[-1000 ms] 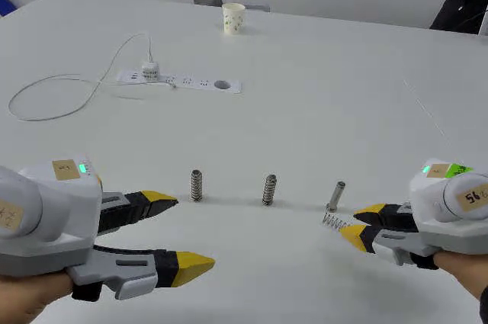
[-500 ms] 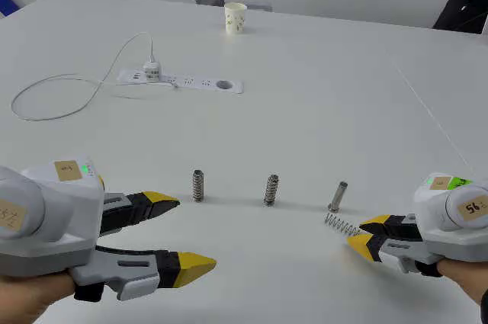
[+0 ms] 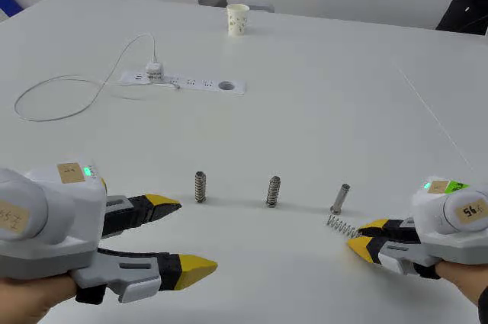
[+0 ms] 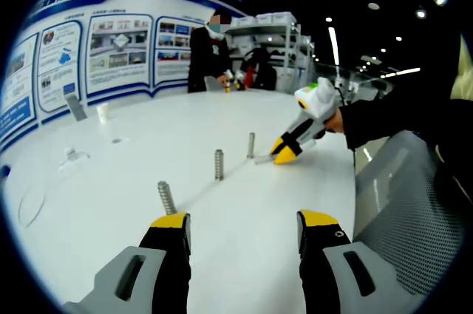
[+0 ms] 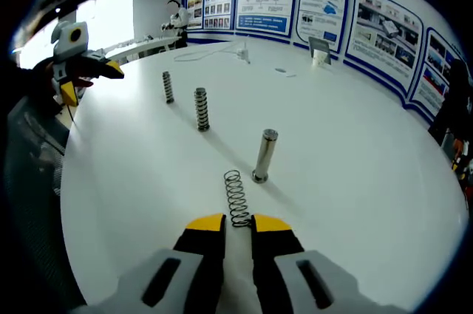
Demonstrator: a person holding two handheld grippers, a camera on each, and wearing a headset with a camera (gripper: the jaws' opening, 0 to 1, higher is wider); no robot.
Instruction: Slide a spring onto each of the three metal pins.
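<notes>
At the right end of the row on the white surface (image 3: 320, 110), the bare pin (image 3: 340, 197) stands upright, and the loose spring (image 3: 341, 225) lies flat just beside its foot. The left pin (image 3: 200, 186) and the middle pin (image 3: 273, 190) already wear their springs. Your right hand-held gripper (image 3: 360, 236) sits low at the spring's near end, its jaws drawn almost together with a narrow slot between them. The last coils lie at that slot, but I cannot tell whether they are actually pinched. To do this step well, take the spring near one end and squeeze lightly (thin wire like this will likely buckle or shoot out under a hard grip). Lift it, turn it upright, bring its open lower end squarely over the pin's top, and let it slide down rather than forcing it. Keep clear of the pin itself, since a knock could tip it. Your left hand-held gripper (image 3: 189, 234) hovers near the left pin, jaws wide apart, holding and touching nothing.
</notes>
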